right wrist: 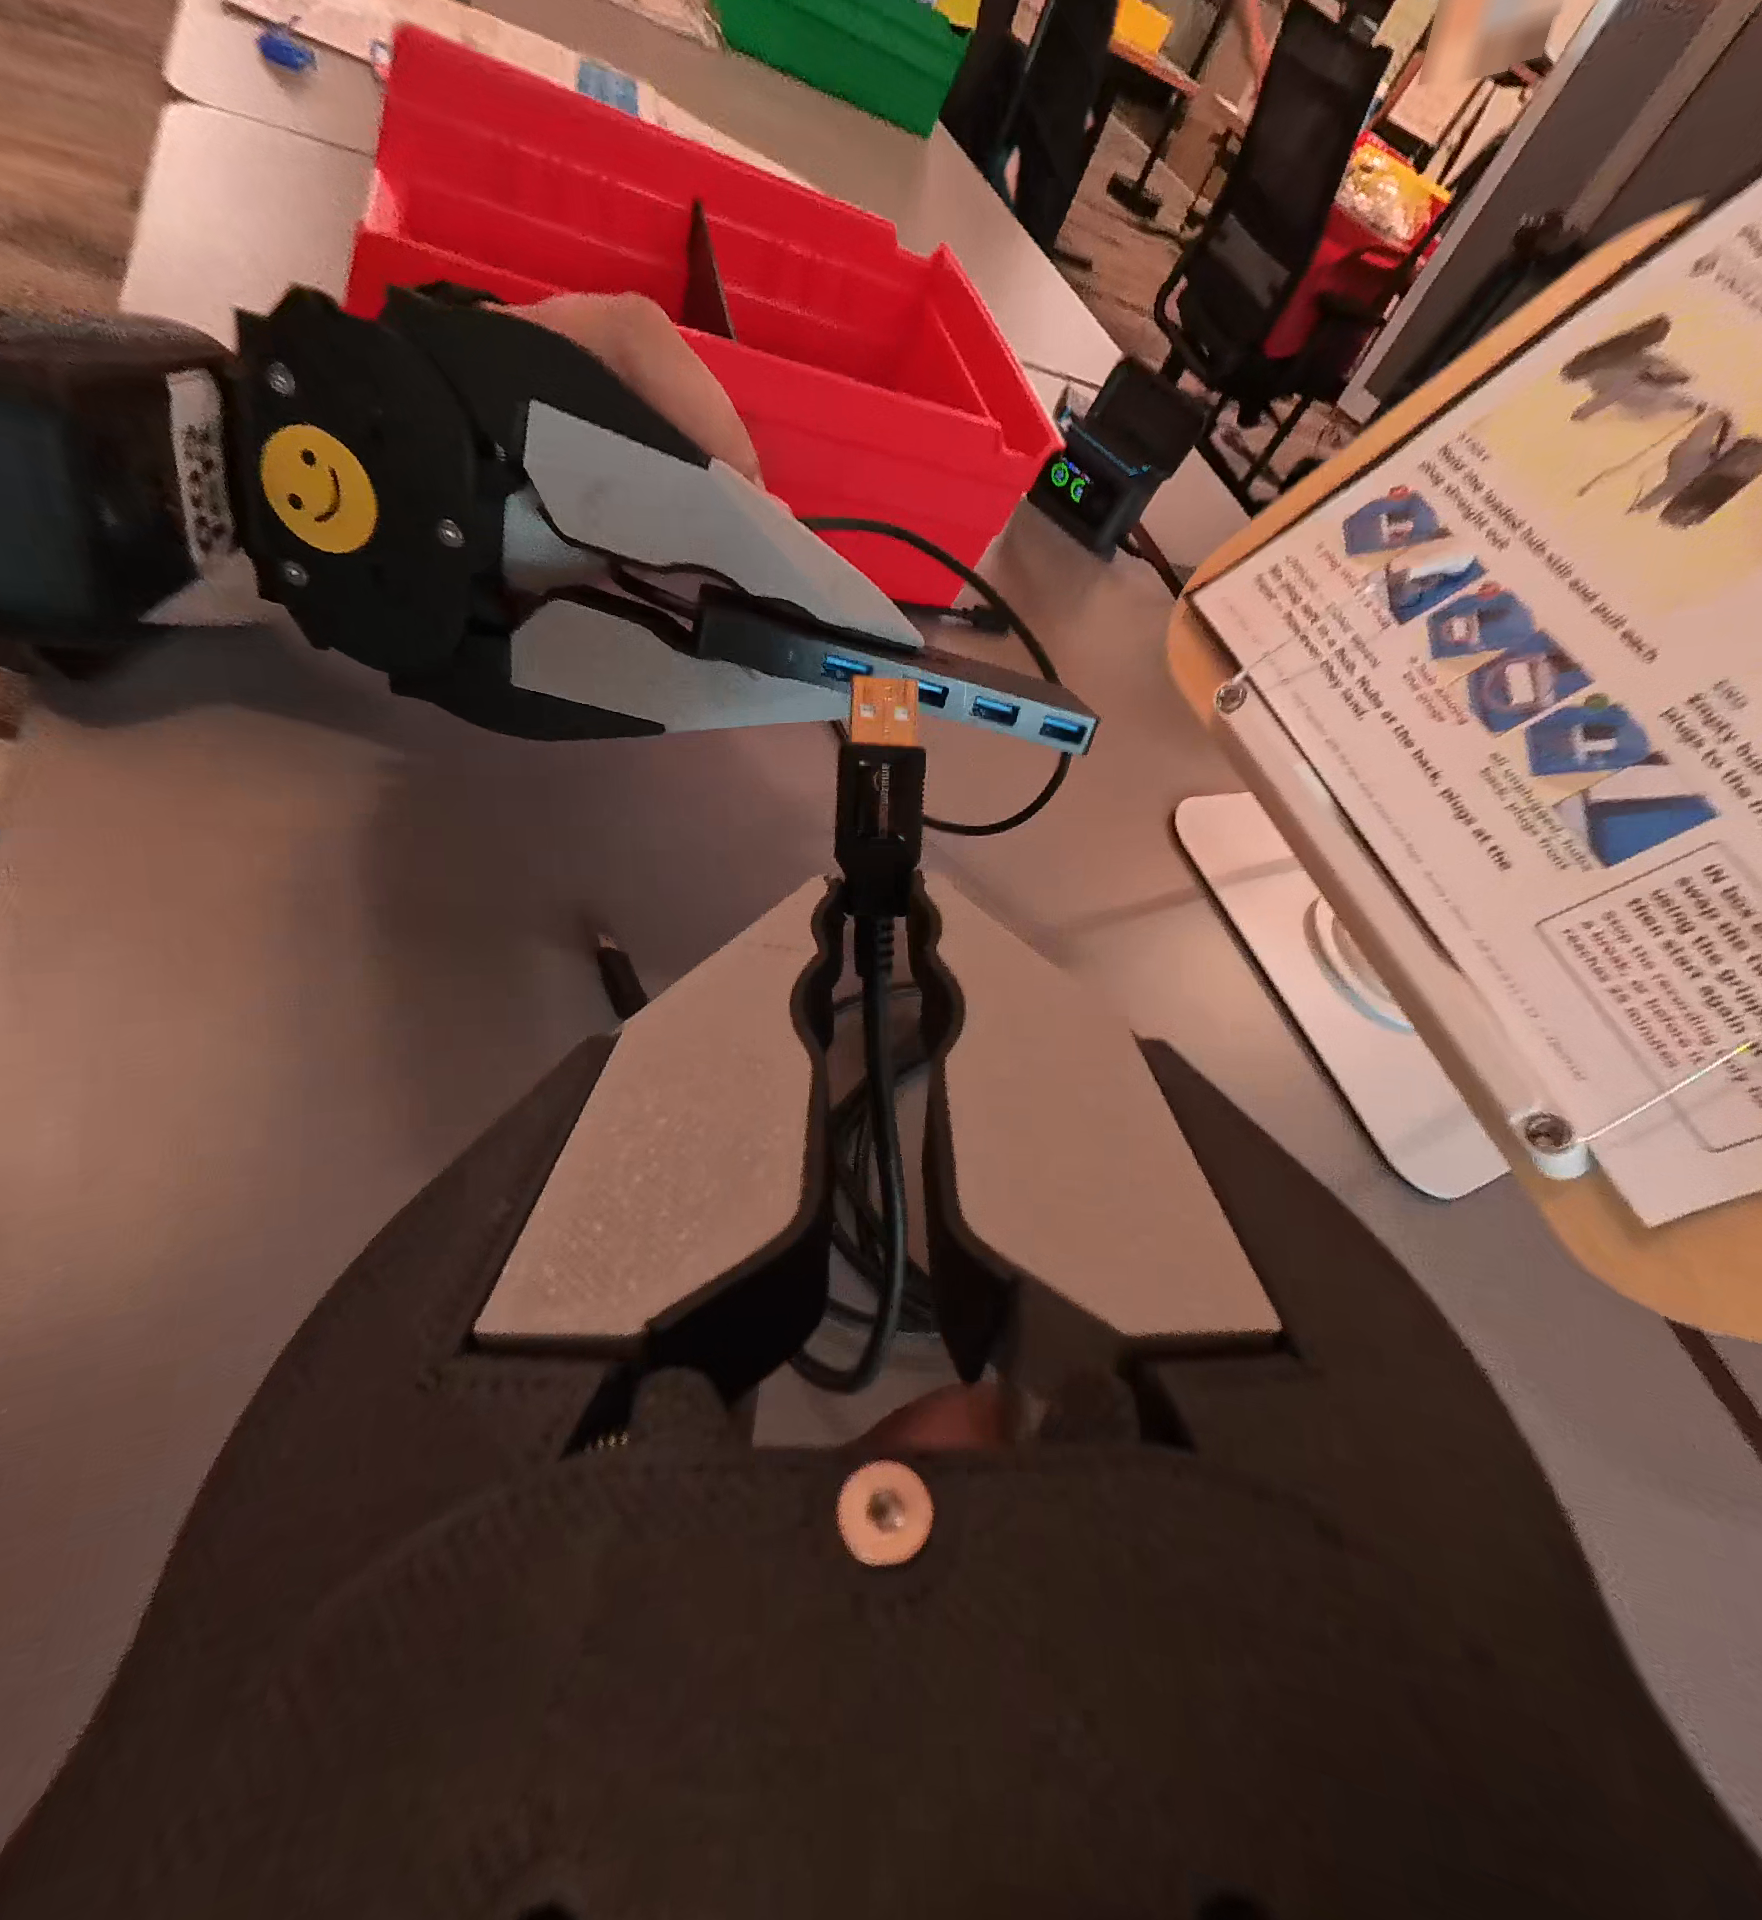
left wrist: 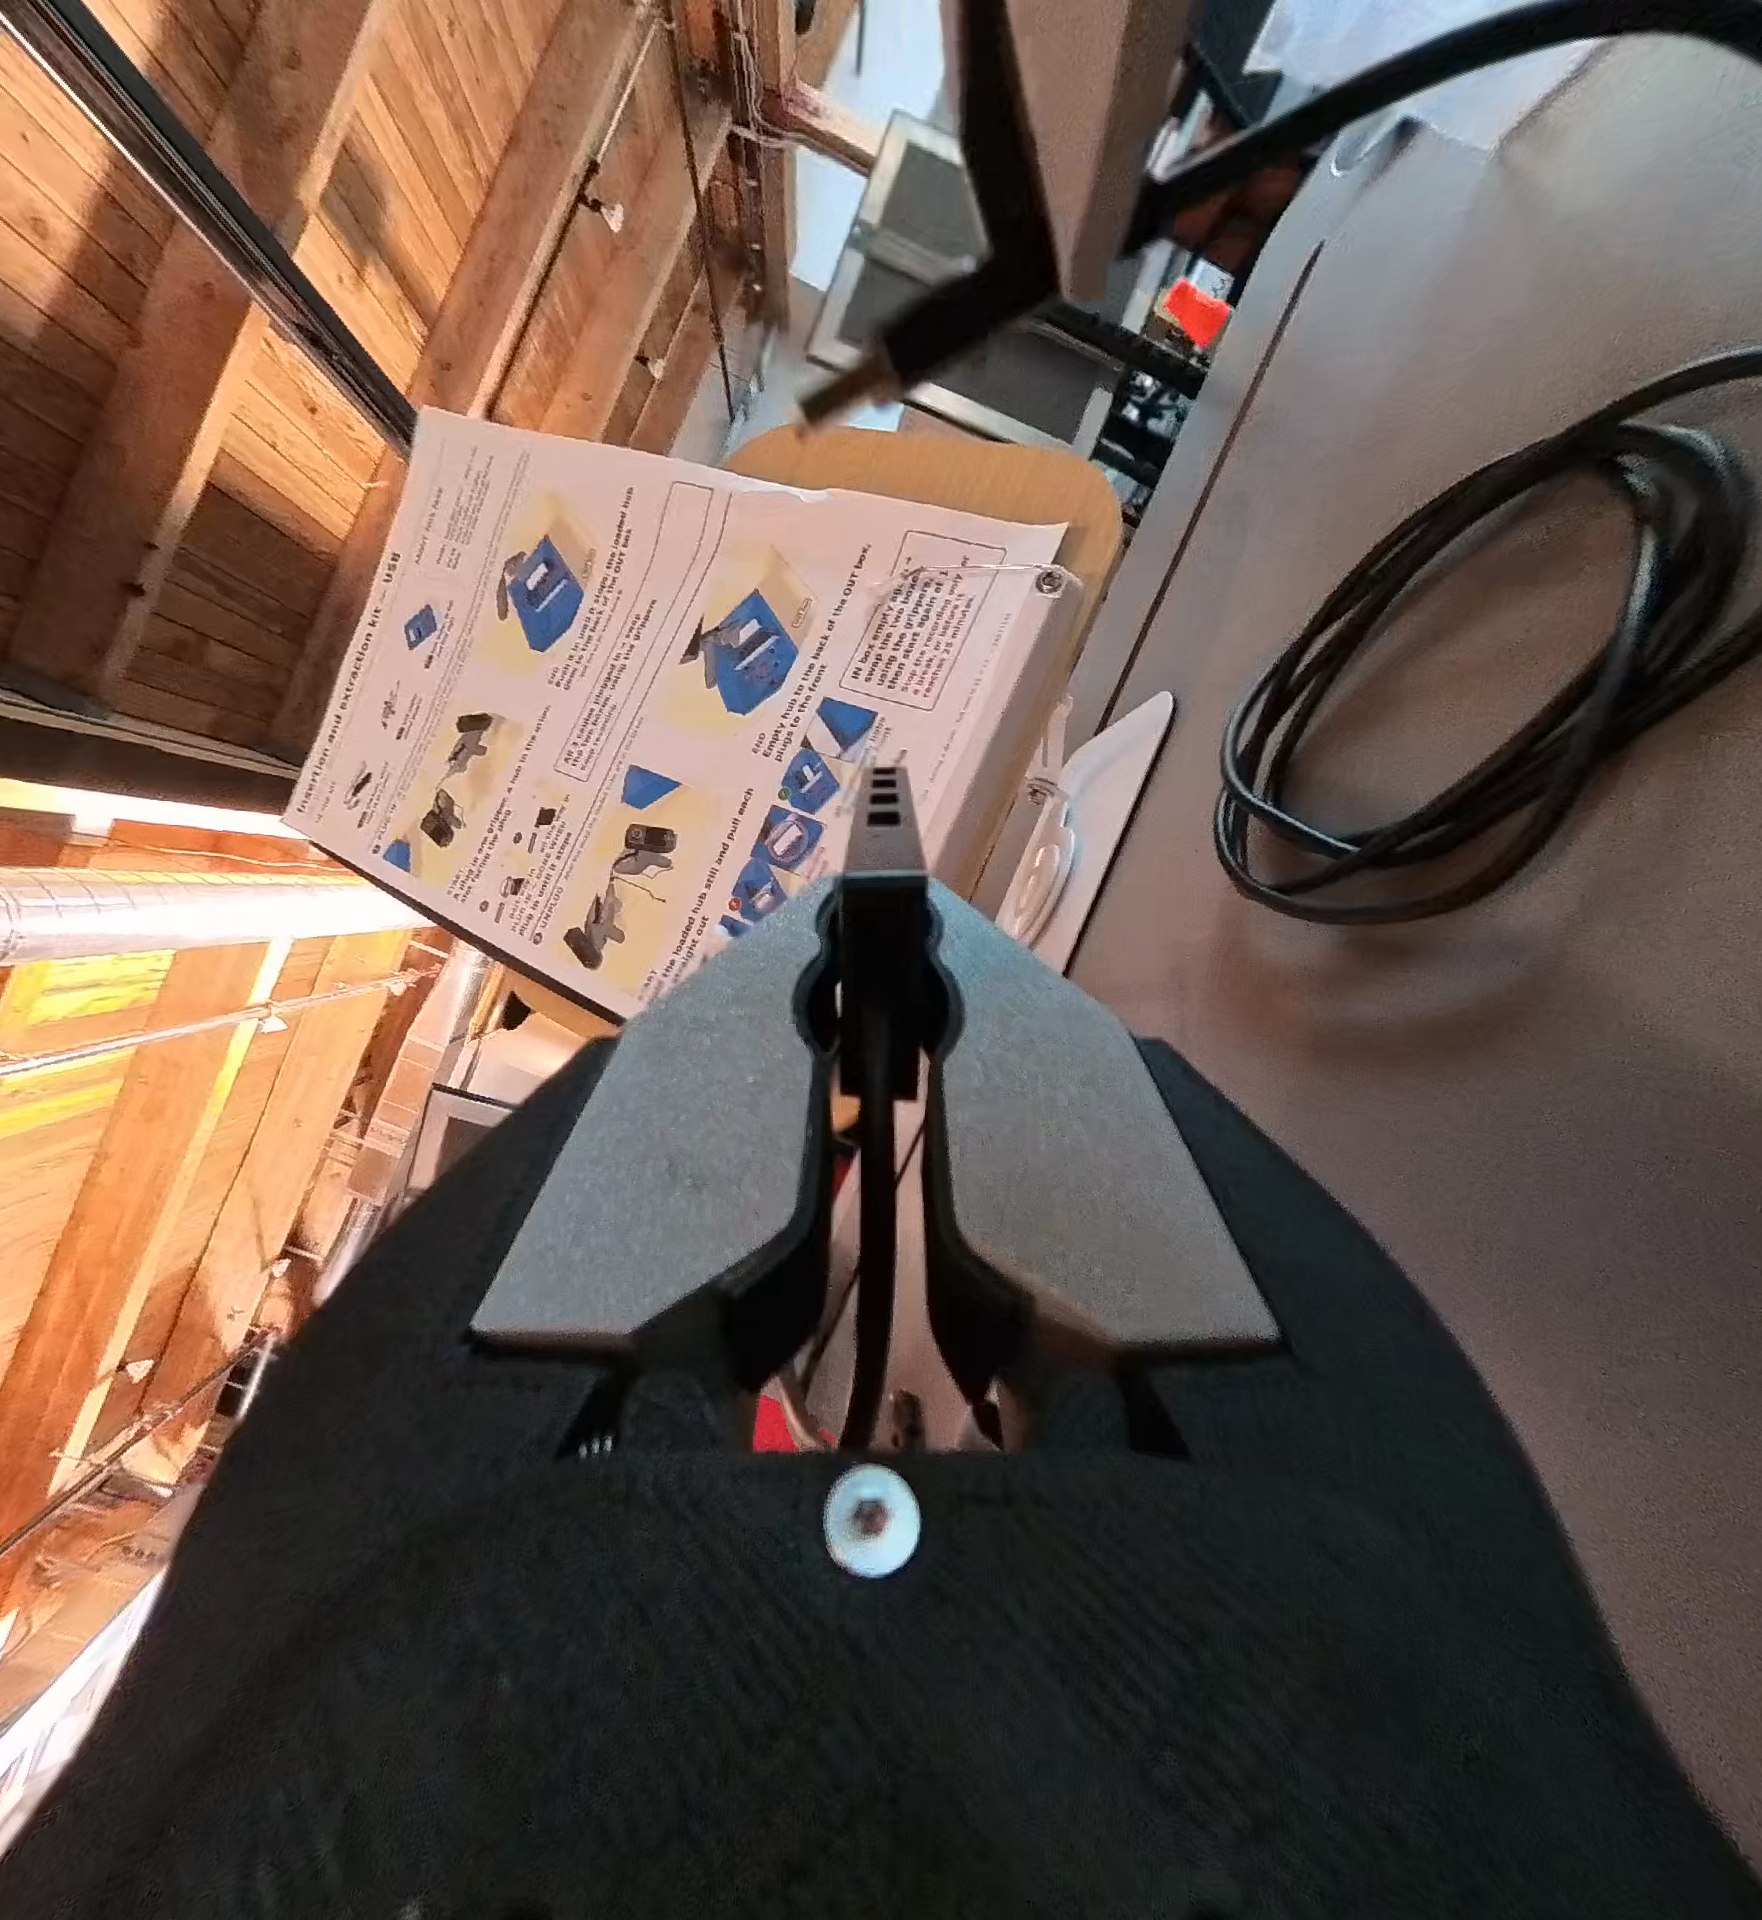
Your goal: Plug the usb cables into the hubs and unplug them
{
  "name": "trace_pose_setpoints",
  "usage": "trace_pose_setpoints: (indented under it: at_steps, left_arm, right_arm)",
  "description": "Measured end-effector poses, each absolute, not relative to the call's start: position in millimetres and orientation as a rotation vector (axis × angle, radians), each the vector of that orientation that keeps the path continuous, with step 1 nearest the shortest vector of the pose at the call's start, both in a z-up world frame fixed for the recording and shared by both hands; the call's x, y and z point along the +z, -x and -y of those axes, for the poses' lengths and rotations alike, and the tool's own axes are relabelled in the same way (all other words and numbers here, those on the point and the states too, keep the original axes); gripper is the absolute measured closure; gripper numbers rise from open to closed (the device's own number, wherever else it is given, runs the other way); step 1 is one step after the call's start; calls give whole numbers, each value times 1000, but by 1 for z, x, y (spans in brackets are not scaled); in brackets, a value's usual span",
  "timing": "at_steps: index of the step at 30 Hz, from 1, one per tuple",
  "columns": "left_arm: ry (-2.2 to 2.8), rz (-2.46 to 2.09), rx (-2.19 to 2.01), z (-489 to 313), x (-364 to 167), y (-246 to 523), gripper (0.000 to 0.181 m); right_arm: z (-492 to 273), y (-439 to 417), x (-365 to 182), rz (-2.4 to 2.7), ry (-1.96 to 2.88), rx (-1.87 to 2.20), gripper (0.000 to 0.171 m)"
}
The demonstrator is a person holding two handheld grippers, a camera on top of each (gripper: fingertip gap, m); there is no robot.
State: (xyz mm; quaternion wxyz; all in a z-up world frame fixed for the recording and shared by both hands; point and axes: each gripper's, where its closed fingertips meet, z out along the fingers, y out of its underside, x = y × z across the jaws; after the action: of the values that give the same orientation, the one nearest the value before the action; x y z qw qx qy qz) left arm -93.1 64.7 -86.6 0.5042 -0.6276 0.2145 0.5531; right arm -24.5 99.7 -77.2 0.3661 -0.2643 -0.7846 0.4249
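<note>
My left gripper is shut on a slim grey USB hub, held edge-on. In the right wrist view that hub shows a row of blue ports, all empty, gripped at its cable end by the left gripper. My right gripper is shut on a black USB cable just behind its plug. The plug's gold metal tip sits right in front of the hub's ports, apart from them. The same plug shows blurred at the top of the left wrist view.
A red divided bin stands behind the hub on the grey table. An instruction sheet on a wooden board stands at right on a white stand. A coil of black cable lies on the table. A small black device sits beside the bin. Spacing between my two grippers at the tips: around 9 cm.
</note>
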Motion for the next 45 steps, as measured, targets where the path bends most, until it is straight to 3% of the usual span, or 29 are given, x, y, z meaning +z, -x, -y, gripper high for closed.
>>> trace_pose_setpoints:
  at_steps: [13,29,32,36,39,42,45]
  left_arm:
    - [1654,-663,1350,-75,-122,100,173]
    - [1730,-697,1399,-79,-141,107,173]
    - [1727,-677,1394,-78,-139,109,173]
    - [1723,-595,1389,-74,-131,118,172]
    - [1714,-528,1381,-69,-124,124,173]
    - [1691,-474,1373,-65,-115,127,172]
    - [1675,-438,1373,-61,-108,129,172]
  right_arm:
    - [-107,47,-134,2082,844,1014,162]
    - [-118,50,-163,2115,976,977,163]
    - [-123,50,-143,2034,999,1075,163]
    - [-176,51,-58,1576,1053,1165,163]
    - [-234,25,31,1187,1002,912,163]
    - [-214,0,103,1081,765,674,164]
    - [-171,14,83,1226,594,402,163]
